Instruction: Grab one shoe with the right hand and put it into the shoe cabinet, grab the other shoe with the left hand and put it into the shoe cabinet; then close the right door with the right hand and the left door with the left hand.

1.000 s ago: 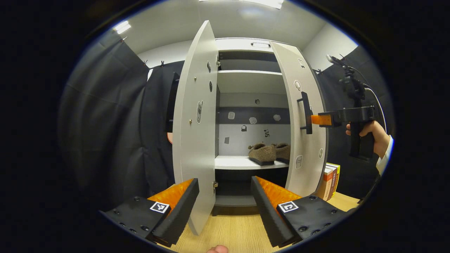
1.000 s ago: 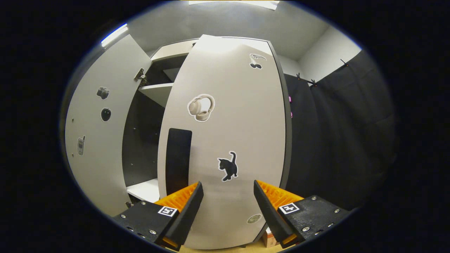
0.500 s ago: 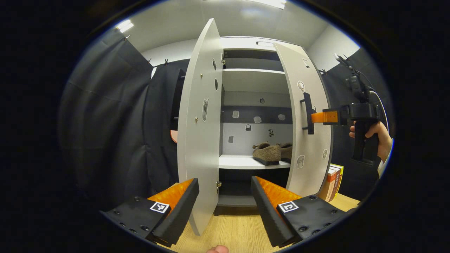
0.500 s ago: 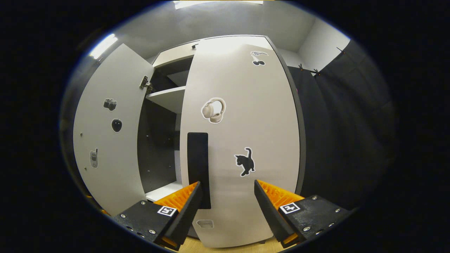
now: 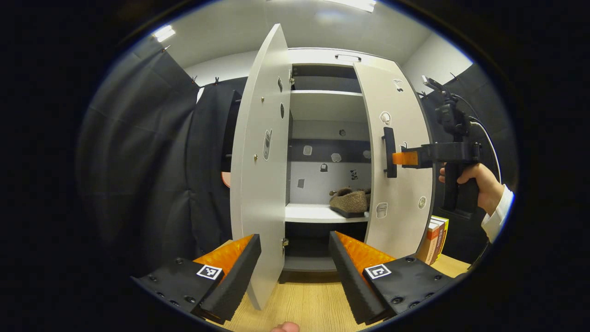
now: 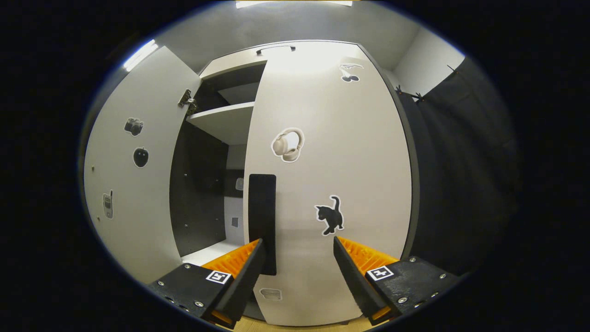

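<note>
A brown fuzzy shoe [image 5: 349,201] lies on the white shelf [image 5: 313,213] inside the grey shoe cabinet; a second shoe behind it is mostly hidden by the right door [image 5: 400,152]. The right door stands about half shut. My right gripper [image 5: 400,158] pushes against it just beside its black handle [image 5: 389,152]. In the right gripper view the right gripper [image 6: 297,258] is open, its fingertips against the right door [image 6: 336,161] next to the handle [image 6: 262,216]. The left door [image 5: 260,157] hangs wide open. My left gripper [image 5: 295,256] is open, low before the cabinet.
Several books [image 5: 435,237] stand on the wooden tabletop [image 5: 309,306] right of the cabinet. A hand [image 5: 479,182] with a white cuff holds the right gripper. Black cloth hangs on both sides. The left door's edge reaches out between my left fingers.
The right door has swung further toward shut under the right gripper's push, covering more of the shoes. The left gripper and left door have barely shifted.
</note>
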Tool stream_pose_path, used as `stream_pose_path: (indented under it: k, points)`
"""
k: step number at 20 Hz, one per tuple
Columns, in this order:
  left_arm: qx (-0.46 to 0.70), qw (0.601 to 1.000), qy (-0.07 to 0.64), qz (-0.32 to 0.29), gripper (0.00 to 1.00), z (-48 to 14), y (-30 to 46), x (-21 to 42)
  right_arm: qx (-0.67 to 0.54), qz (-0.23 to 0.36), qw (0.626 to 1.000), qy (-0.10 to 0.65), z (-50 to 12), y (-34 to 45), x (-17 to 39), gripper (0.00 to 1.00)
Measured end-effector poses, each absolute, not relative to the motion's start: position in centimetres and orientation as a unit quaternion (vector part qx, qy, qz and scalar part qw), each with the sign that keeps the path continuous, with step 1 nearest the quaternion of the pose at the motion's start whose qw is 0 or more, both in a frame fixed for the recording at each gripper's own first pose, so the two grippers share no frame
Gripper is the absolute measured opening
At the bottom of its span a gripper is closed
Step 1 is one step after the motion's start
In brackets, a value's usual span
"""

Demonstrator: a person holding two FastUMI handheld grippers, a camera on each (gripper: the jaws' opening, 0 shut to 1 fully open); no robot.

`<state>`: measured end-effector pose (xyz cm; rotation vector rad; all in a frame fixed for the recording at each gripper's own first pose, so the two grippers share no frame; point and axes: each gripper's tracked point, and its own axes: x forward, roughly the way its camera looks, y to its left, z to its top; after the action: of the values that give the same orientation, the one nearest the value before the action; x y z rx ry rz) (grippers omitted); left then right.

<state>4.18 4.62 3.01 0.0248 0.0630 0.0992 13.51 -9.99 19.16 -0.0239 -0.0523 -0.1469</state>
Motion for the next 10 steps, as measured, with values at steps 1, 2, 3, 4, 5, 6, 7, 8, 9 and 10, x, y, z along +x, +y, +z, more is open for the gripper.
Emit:
stream_pose_path:
  k: [1, 2, 3, 4, 5, 6, 7, 8, 9, 10]
  points:
    - [0.011, 0.998, 0.034, 0.047, 0.97, 2.9, 4.5, 4.3, -0.014, -0.073, 0.997, -0.026, 19.1, -10.0, 13.5, 0.91]
    - [0.008, 0.998, 0.038, 0.042, 0.94, 2.7, 4.1, 4.4, -0.015, -0.073, 0.997, -0.026, 19.2, -10.0, 13.5, 0.92]
    - [0.007, 0.998, 0.041, 0.038, 0.99, 2.5, 3.8, 4.4, -0.015, -0.075, 0.997, -0.024, 19.1, -10.2, 13.5, 0.92]
    - [0.007, 0.999, 0.040, 0.035, 0.97, 2.7, 3.6, 4.4, -0.015, -0.078, 0.997, -0.020, 19.1, -10.4, 13.2, 0.92]
    - [0.009, 0.999, 0.037, 0.033, 0.97, 2.8, 3.5, 4.5, -0.014, -0.076, 0.997, -0.020, 19.2, -10.4, 12.8, 0.92]
    - [0.011, 0.999, 0.034, 0.033, 0.96, 3.2, 3.4, 4.5, -0.011, -0.076, 0.997, -0.023, 19.5, -10.5, 12.0, 0.92]
    - [0.013, 0.999, 0.031, 0.031, 0.97, 3.5, 3.3, 4.4, -0.012, -0.076, 0.997, -0.026, 19.8, -10.6, 11.1, 0.92]
    - [0.014, 0.999, 0.028, 0.032, 0.96, 3.9, 3.2, 4.4, -0.014, -0.079, 0.996, -0.026, 20.0, -10.9, 10.2, 0.92]
    - [0.014, 0.999, 0.025, 0.031, 0.96, 4.2, 3.2, 4.3, -0.018, -0.082, 0.996, -0.026, 20.1, -11.3, 9.1, 0.92]
    - [0.012, 0.999, 0.022, 0.031, 0.94, 4.6, 3.1, 4.2, -0.020, -0.084, 0.996, -0.025, 20.3, -11.6, 8.3, 0.92]
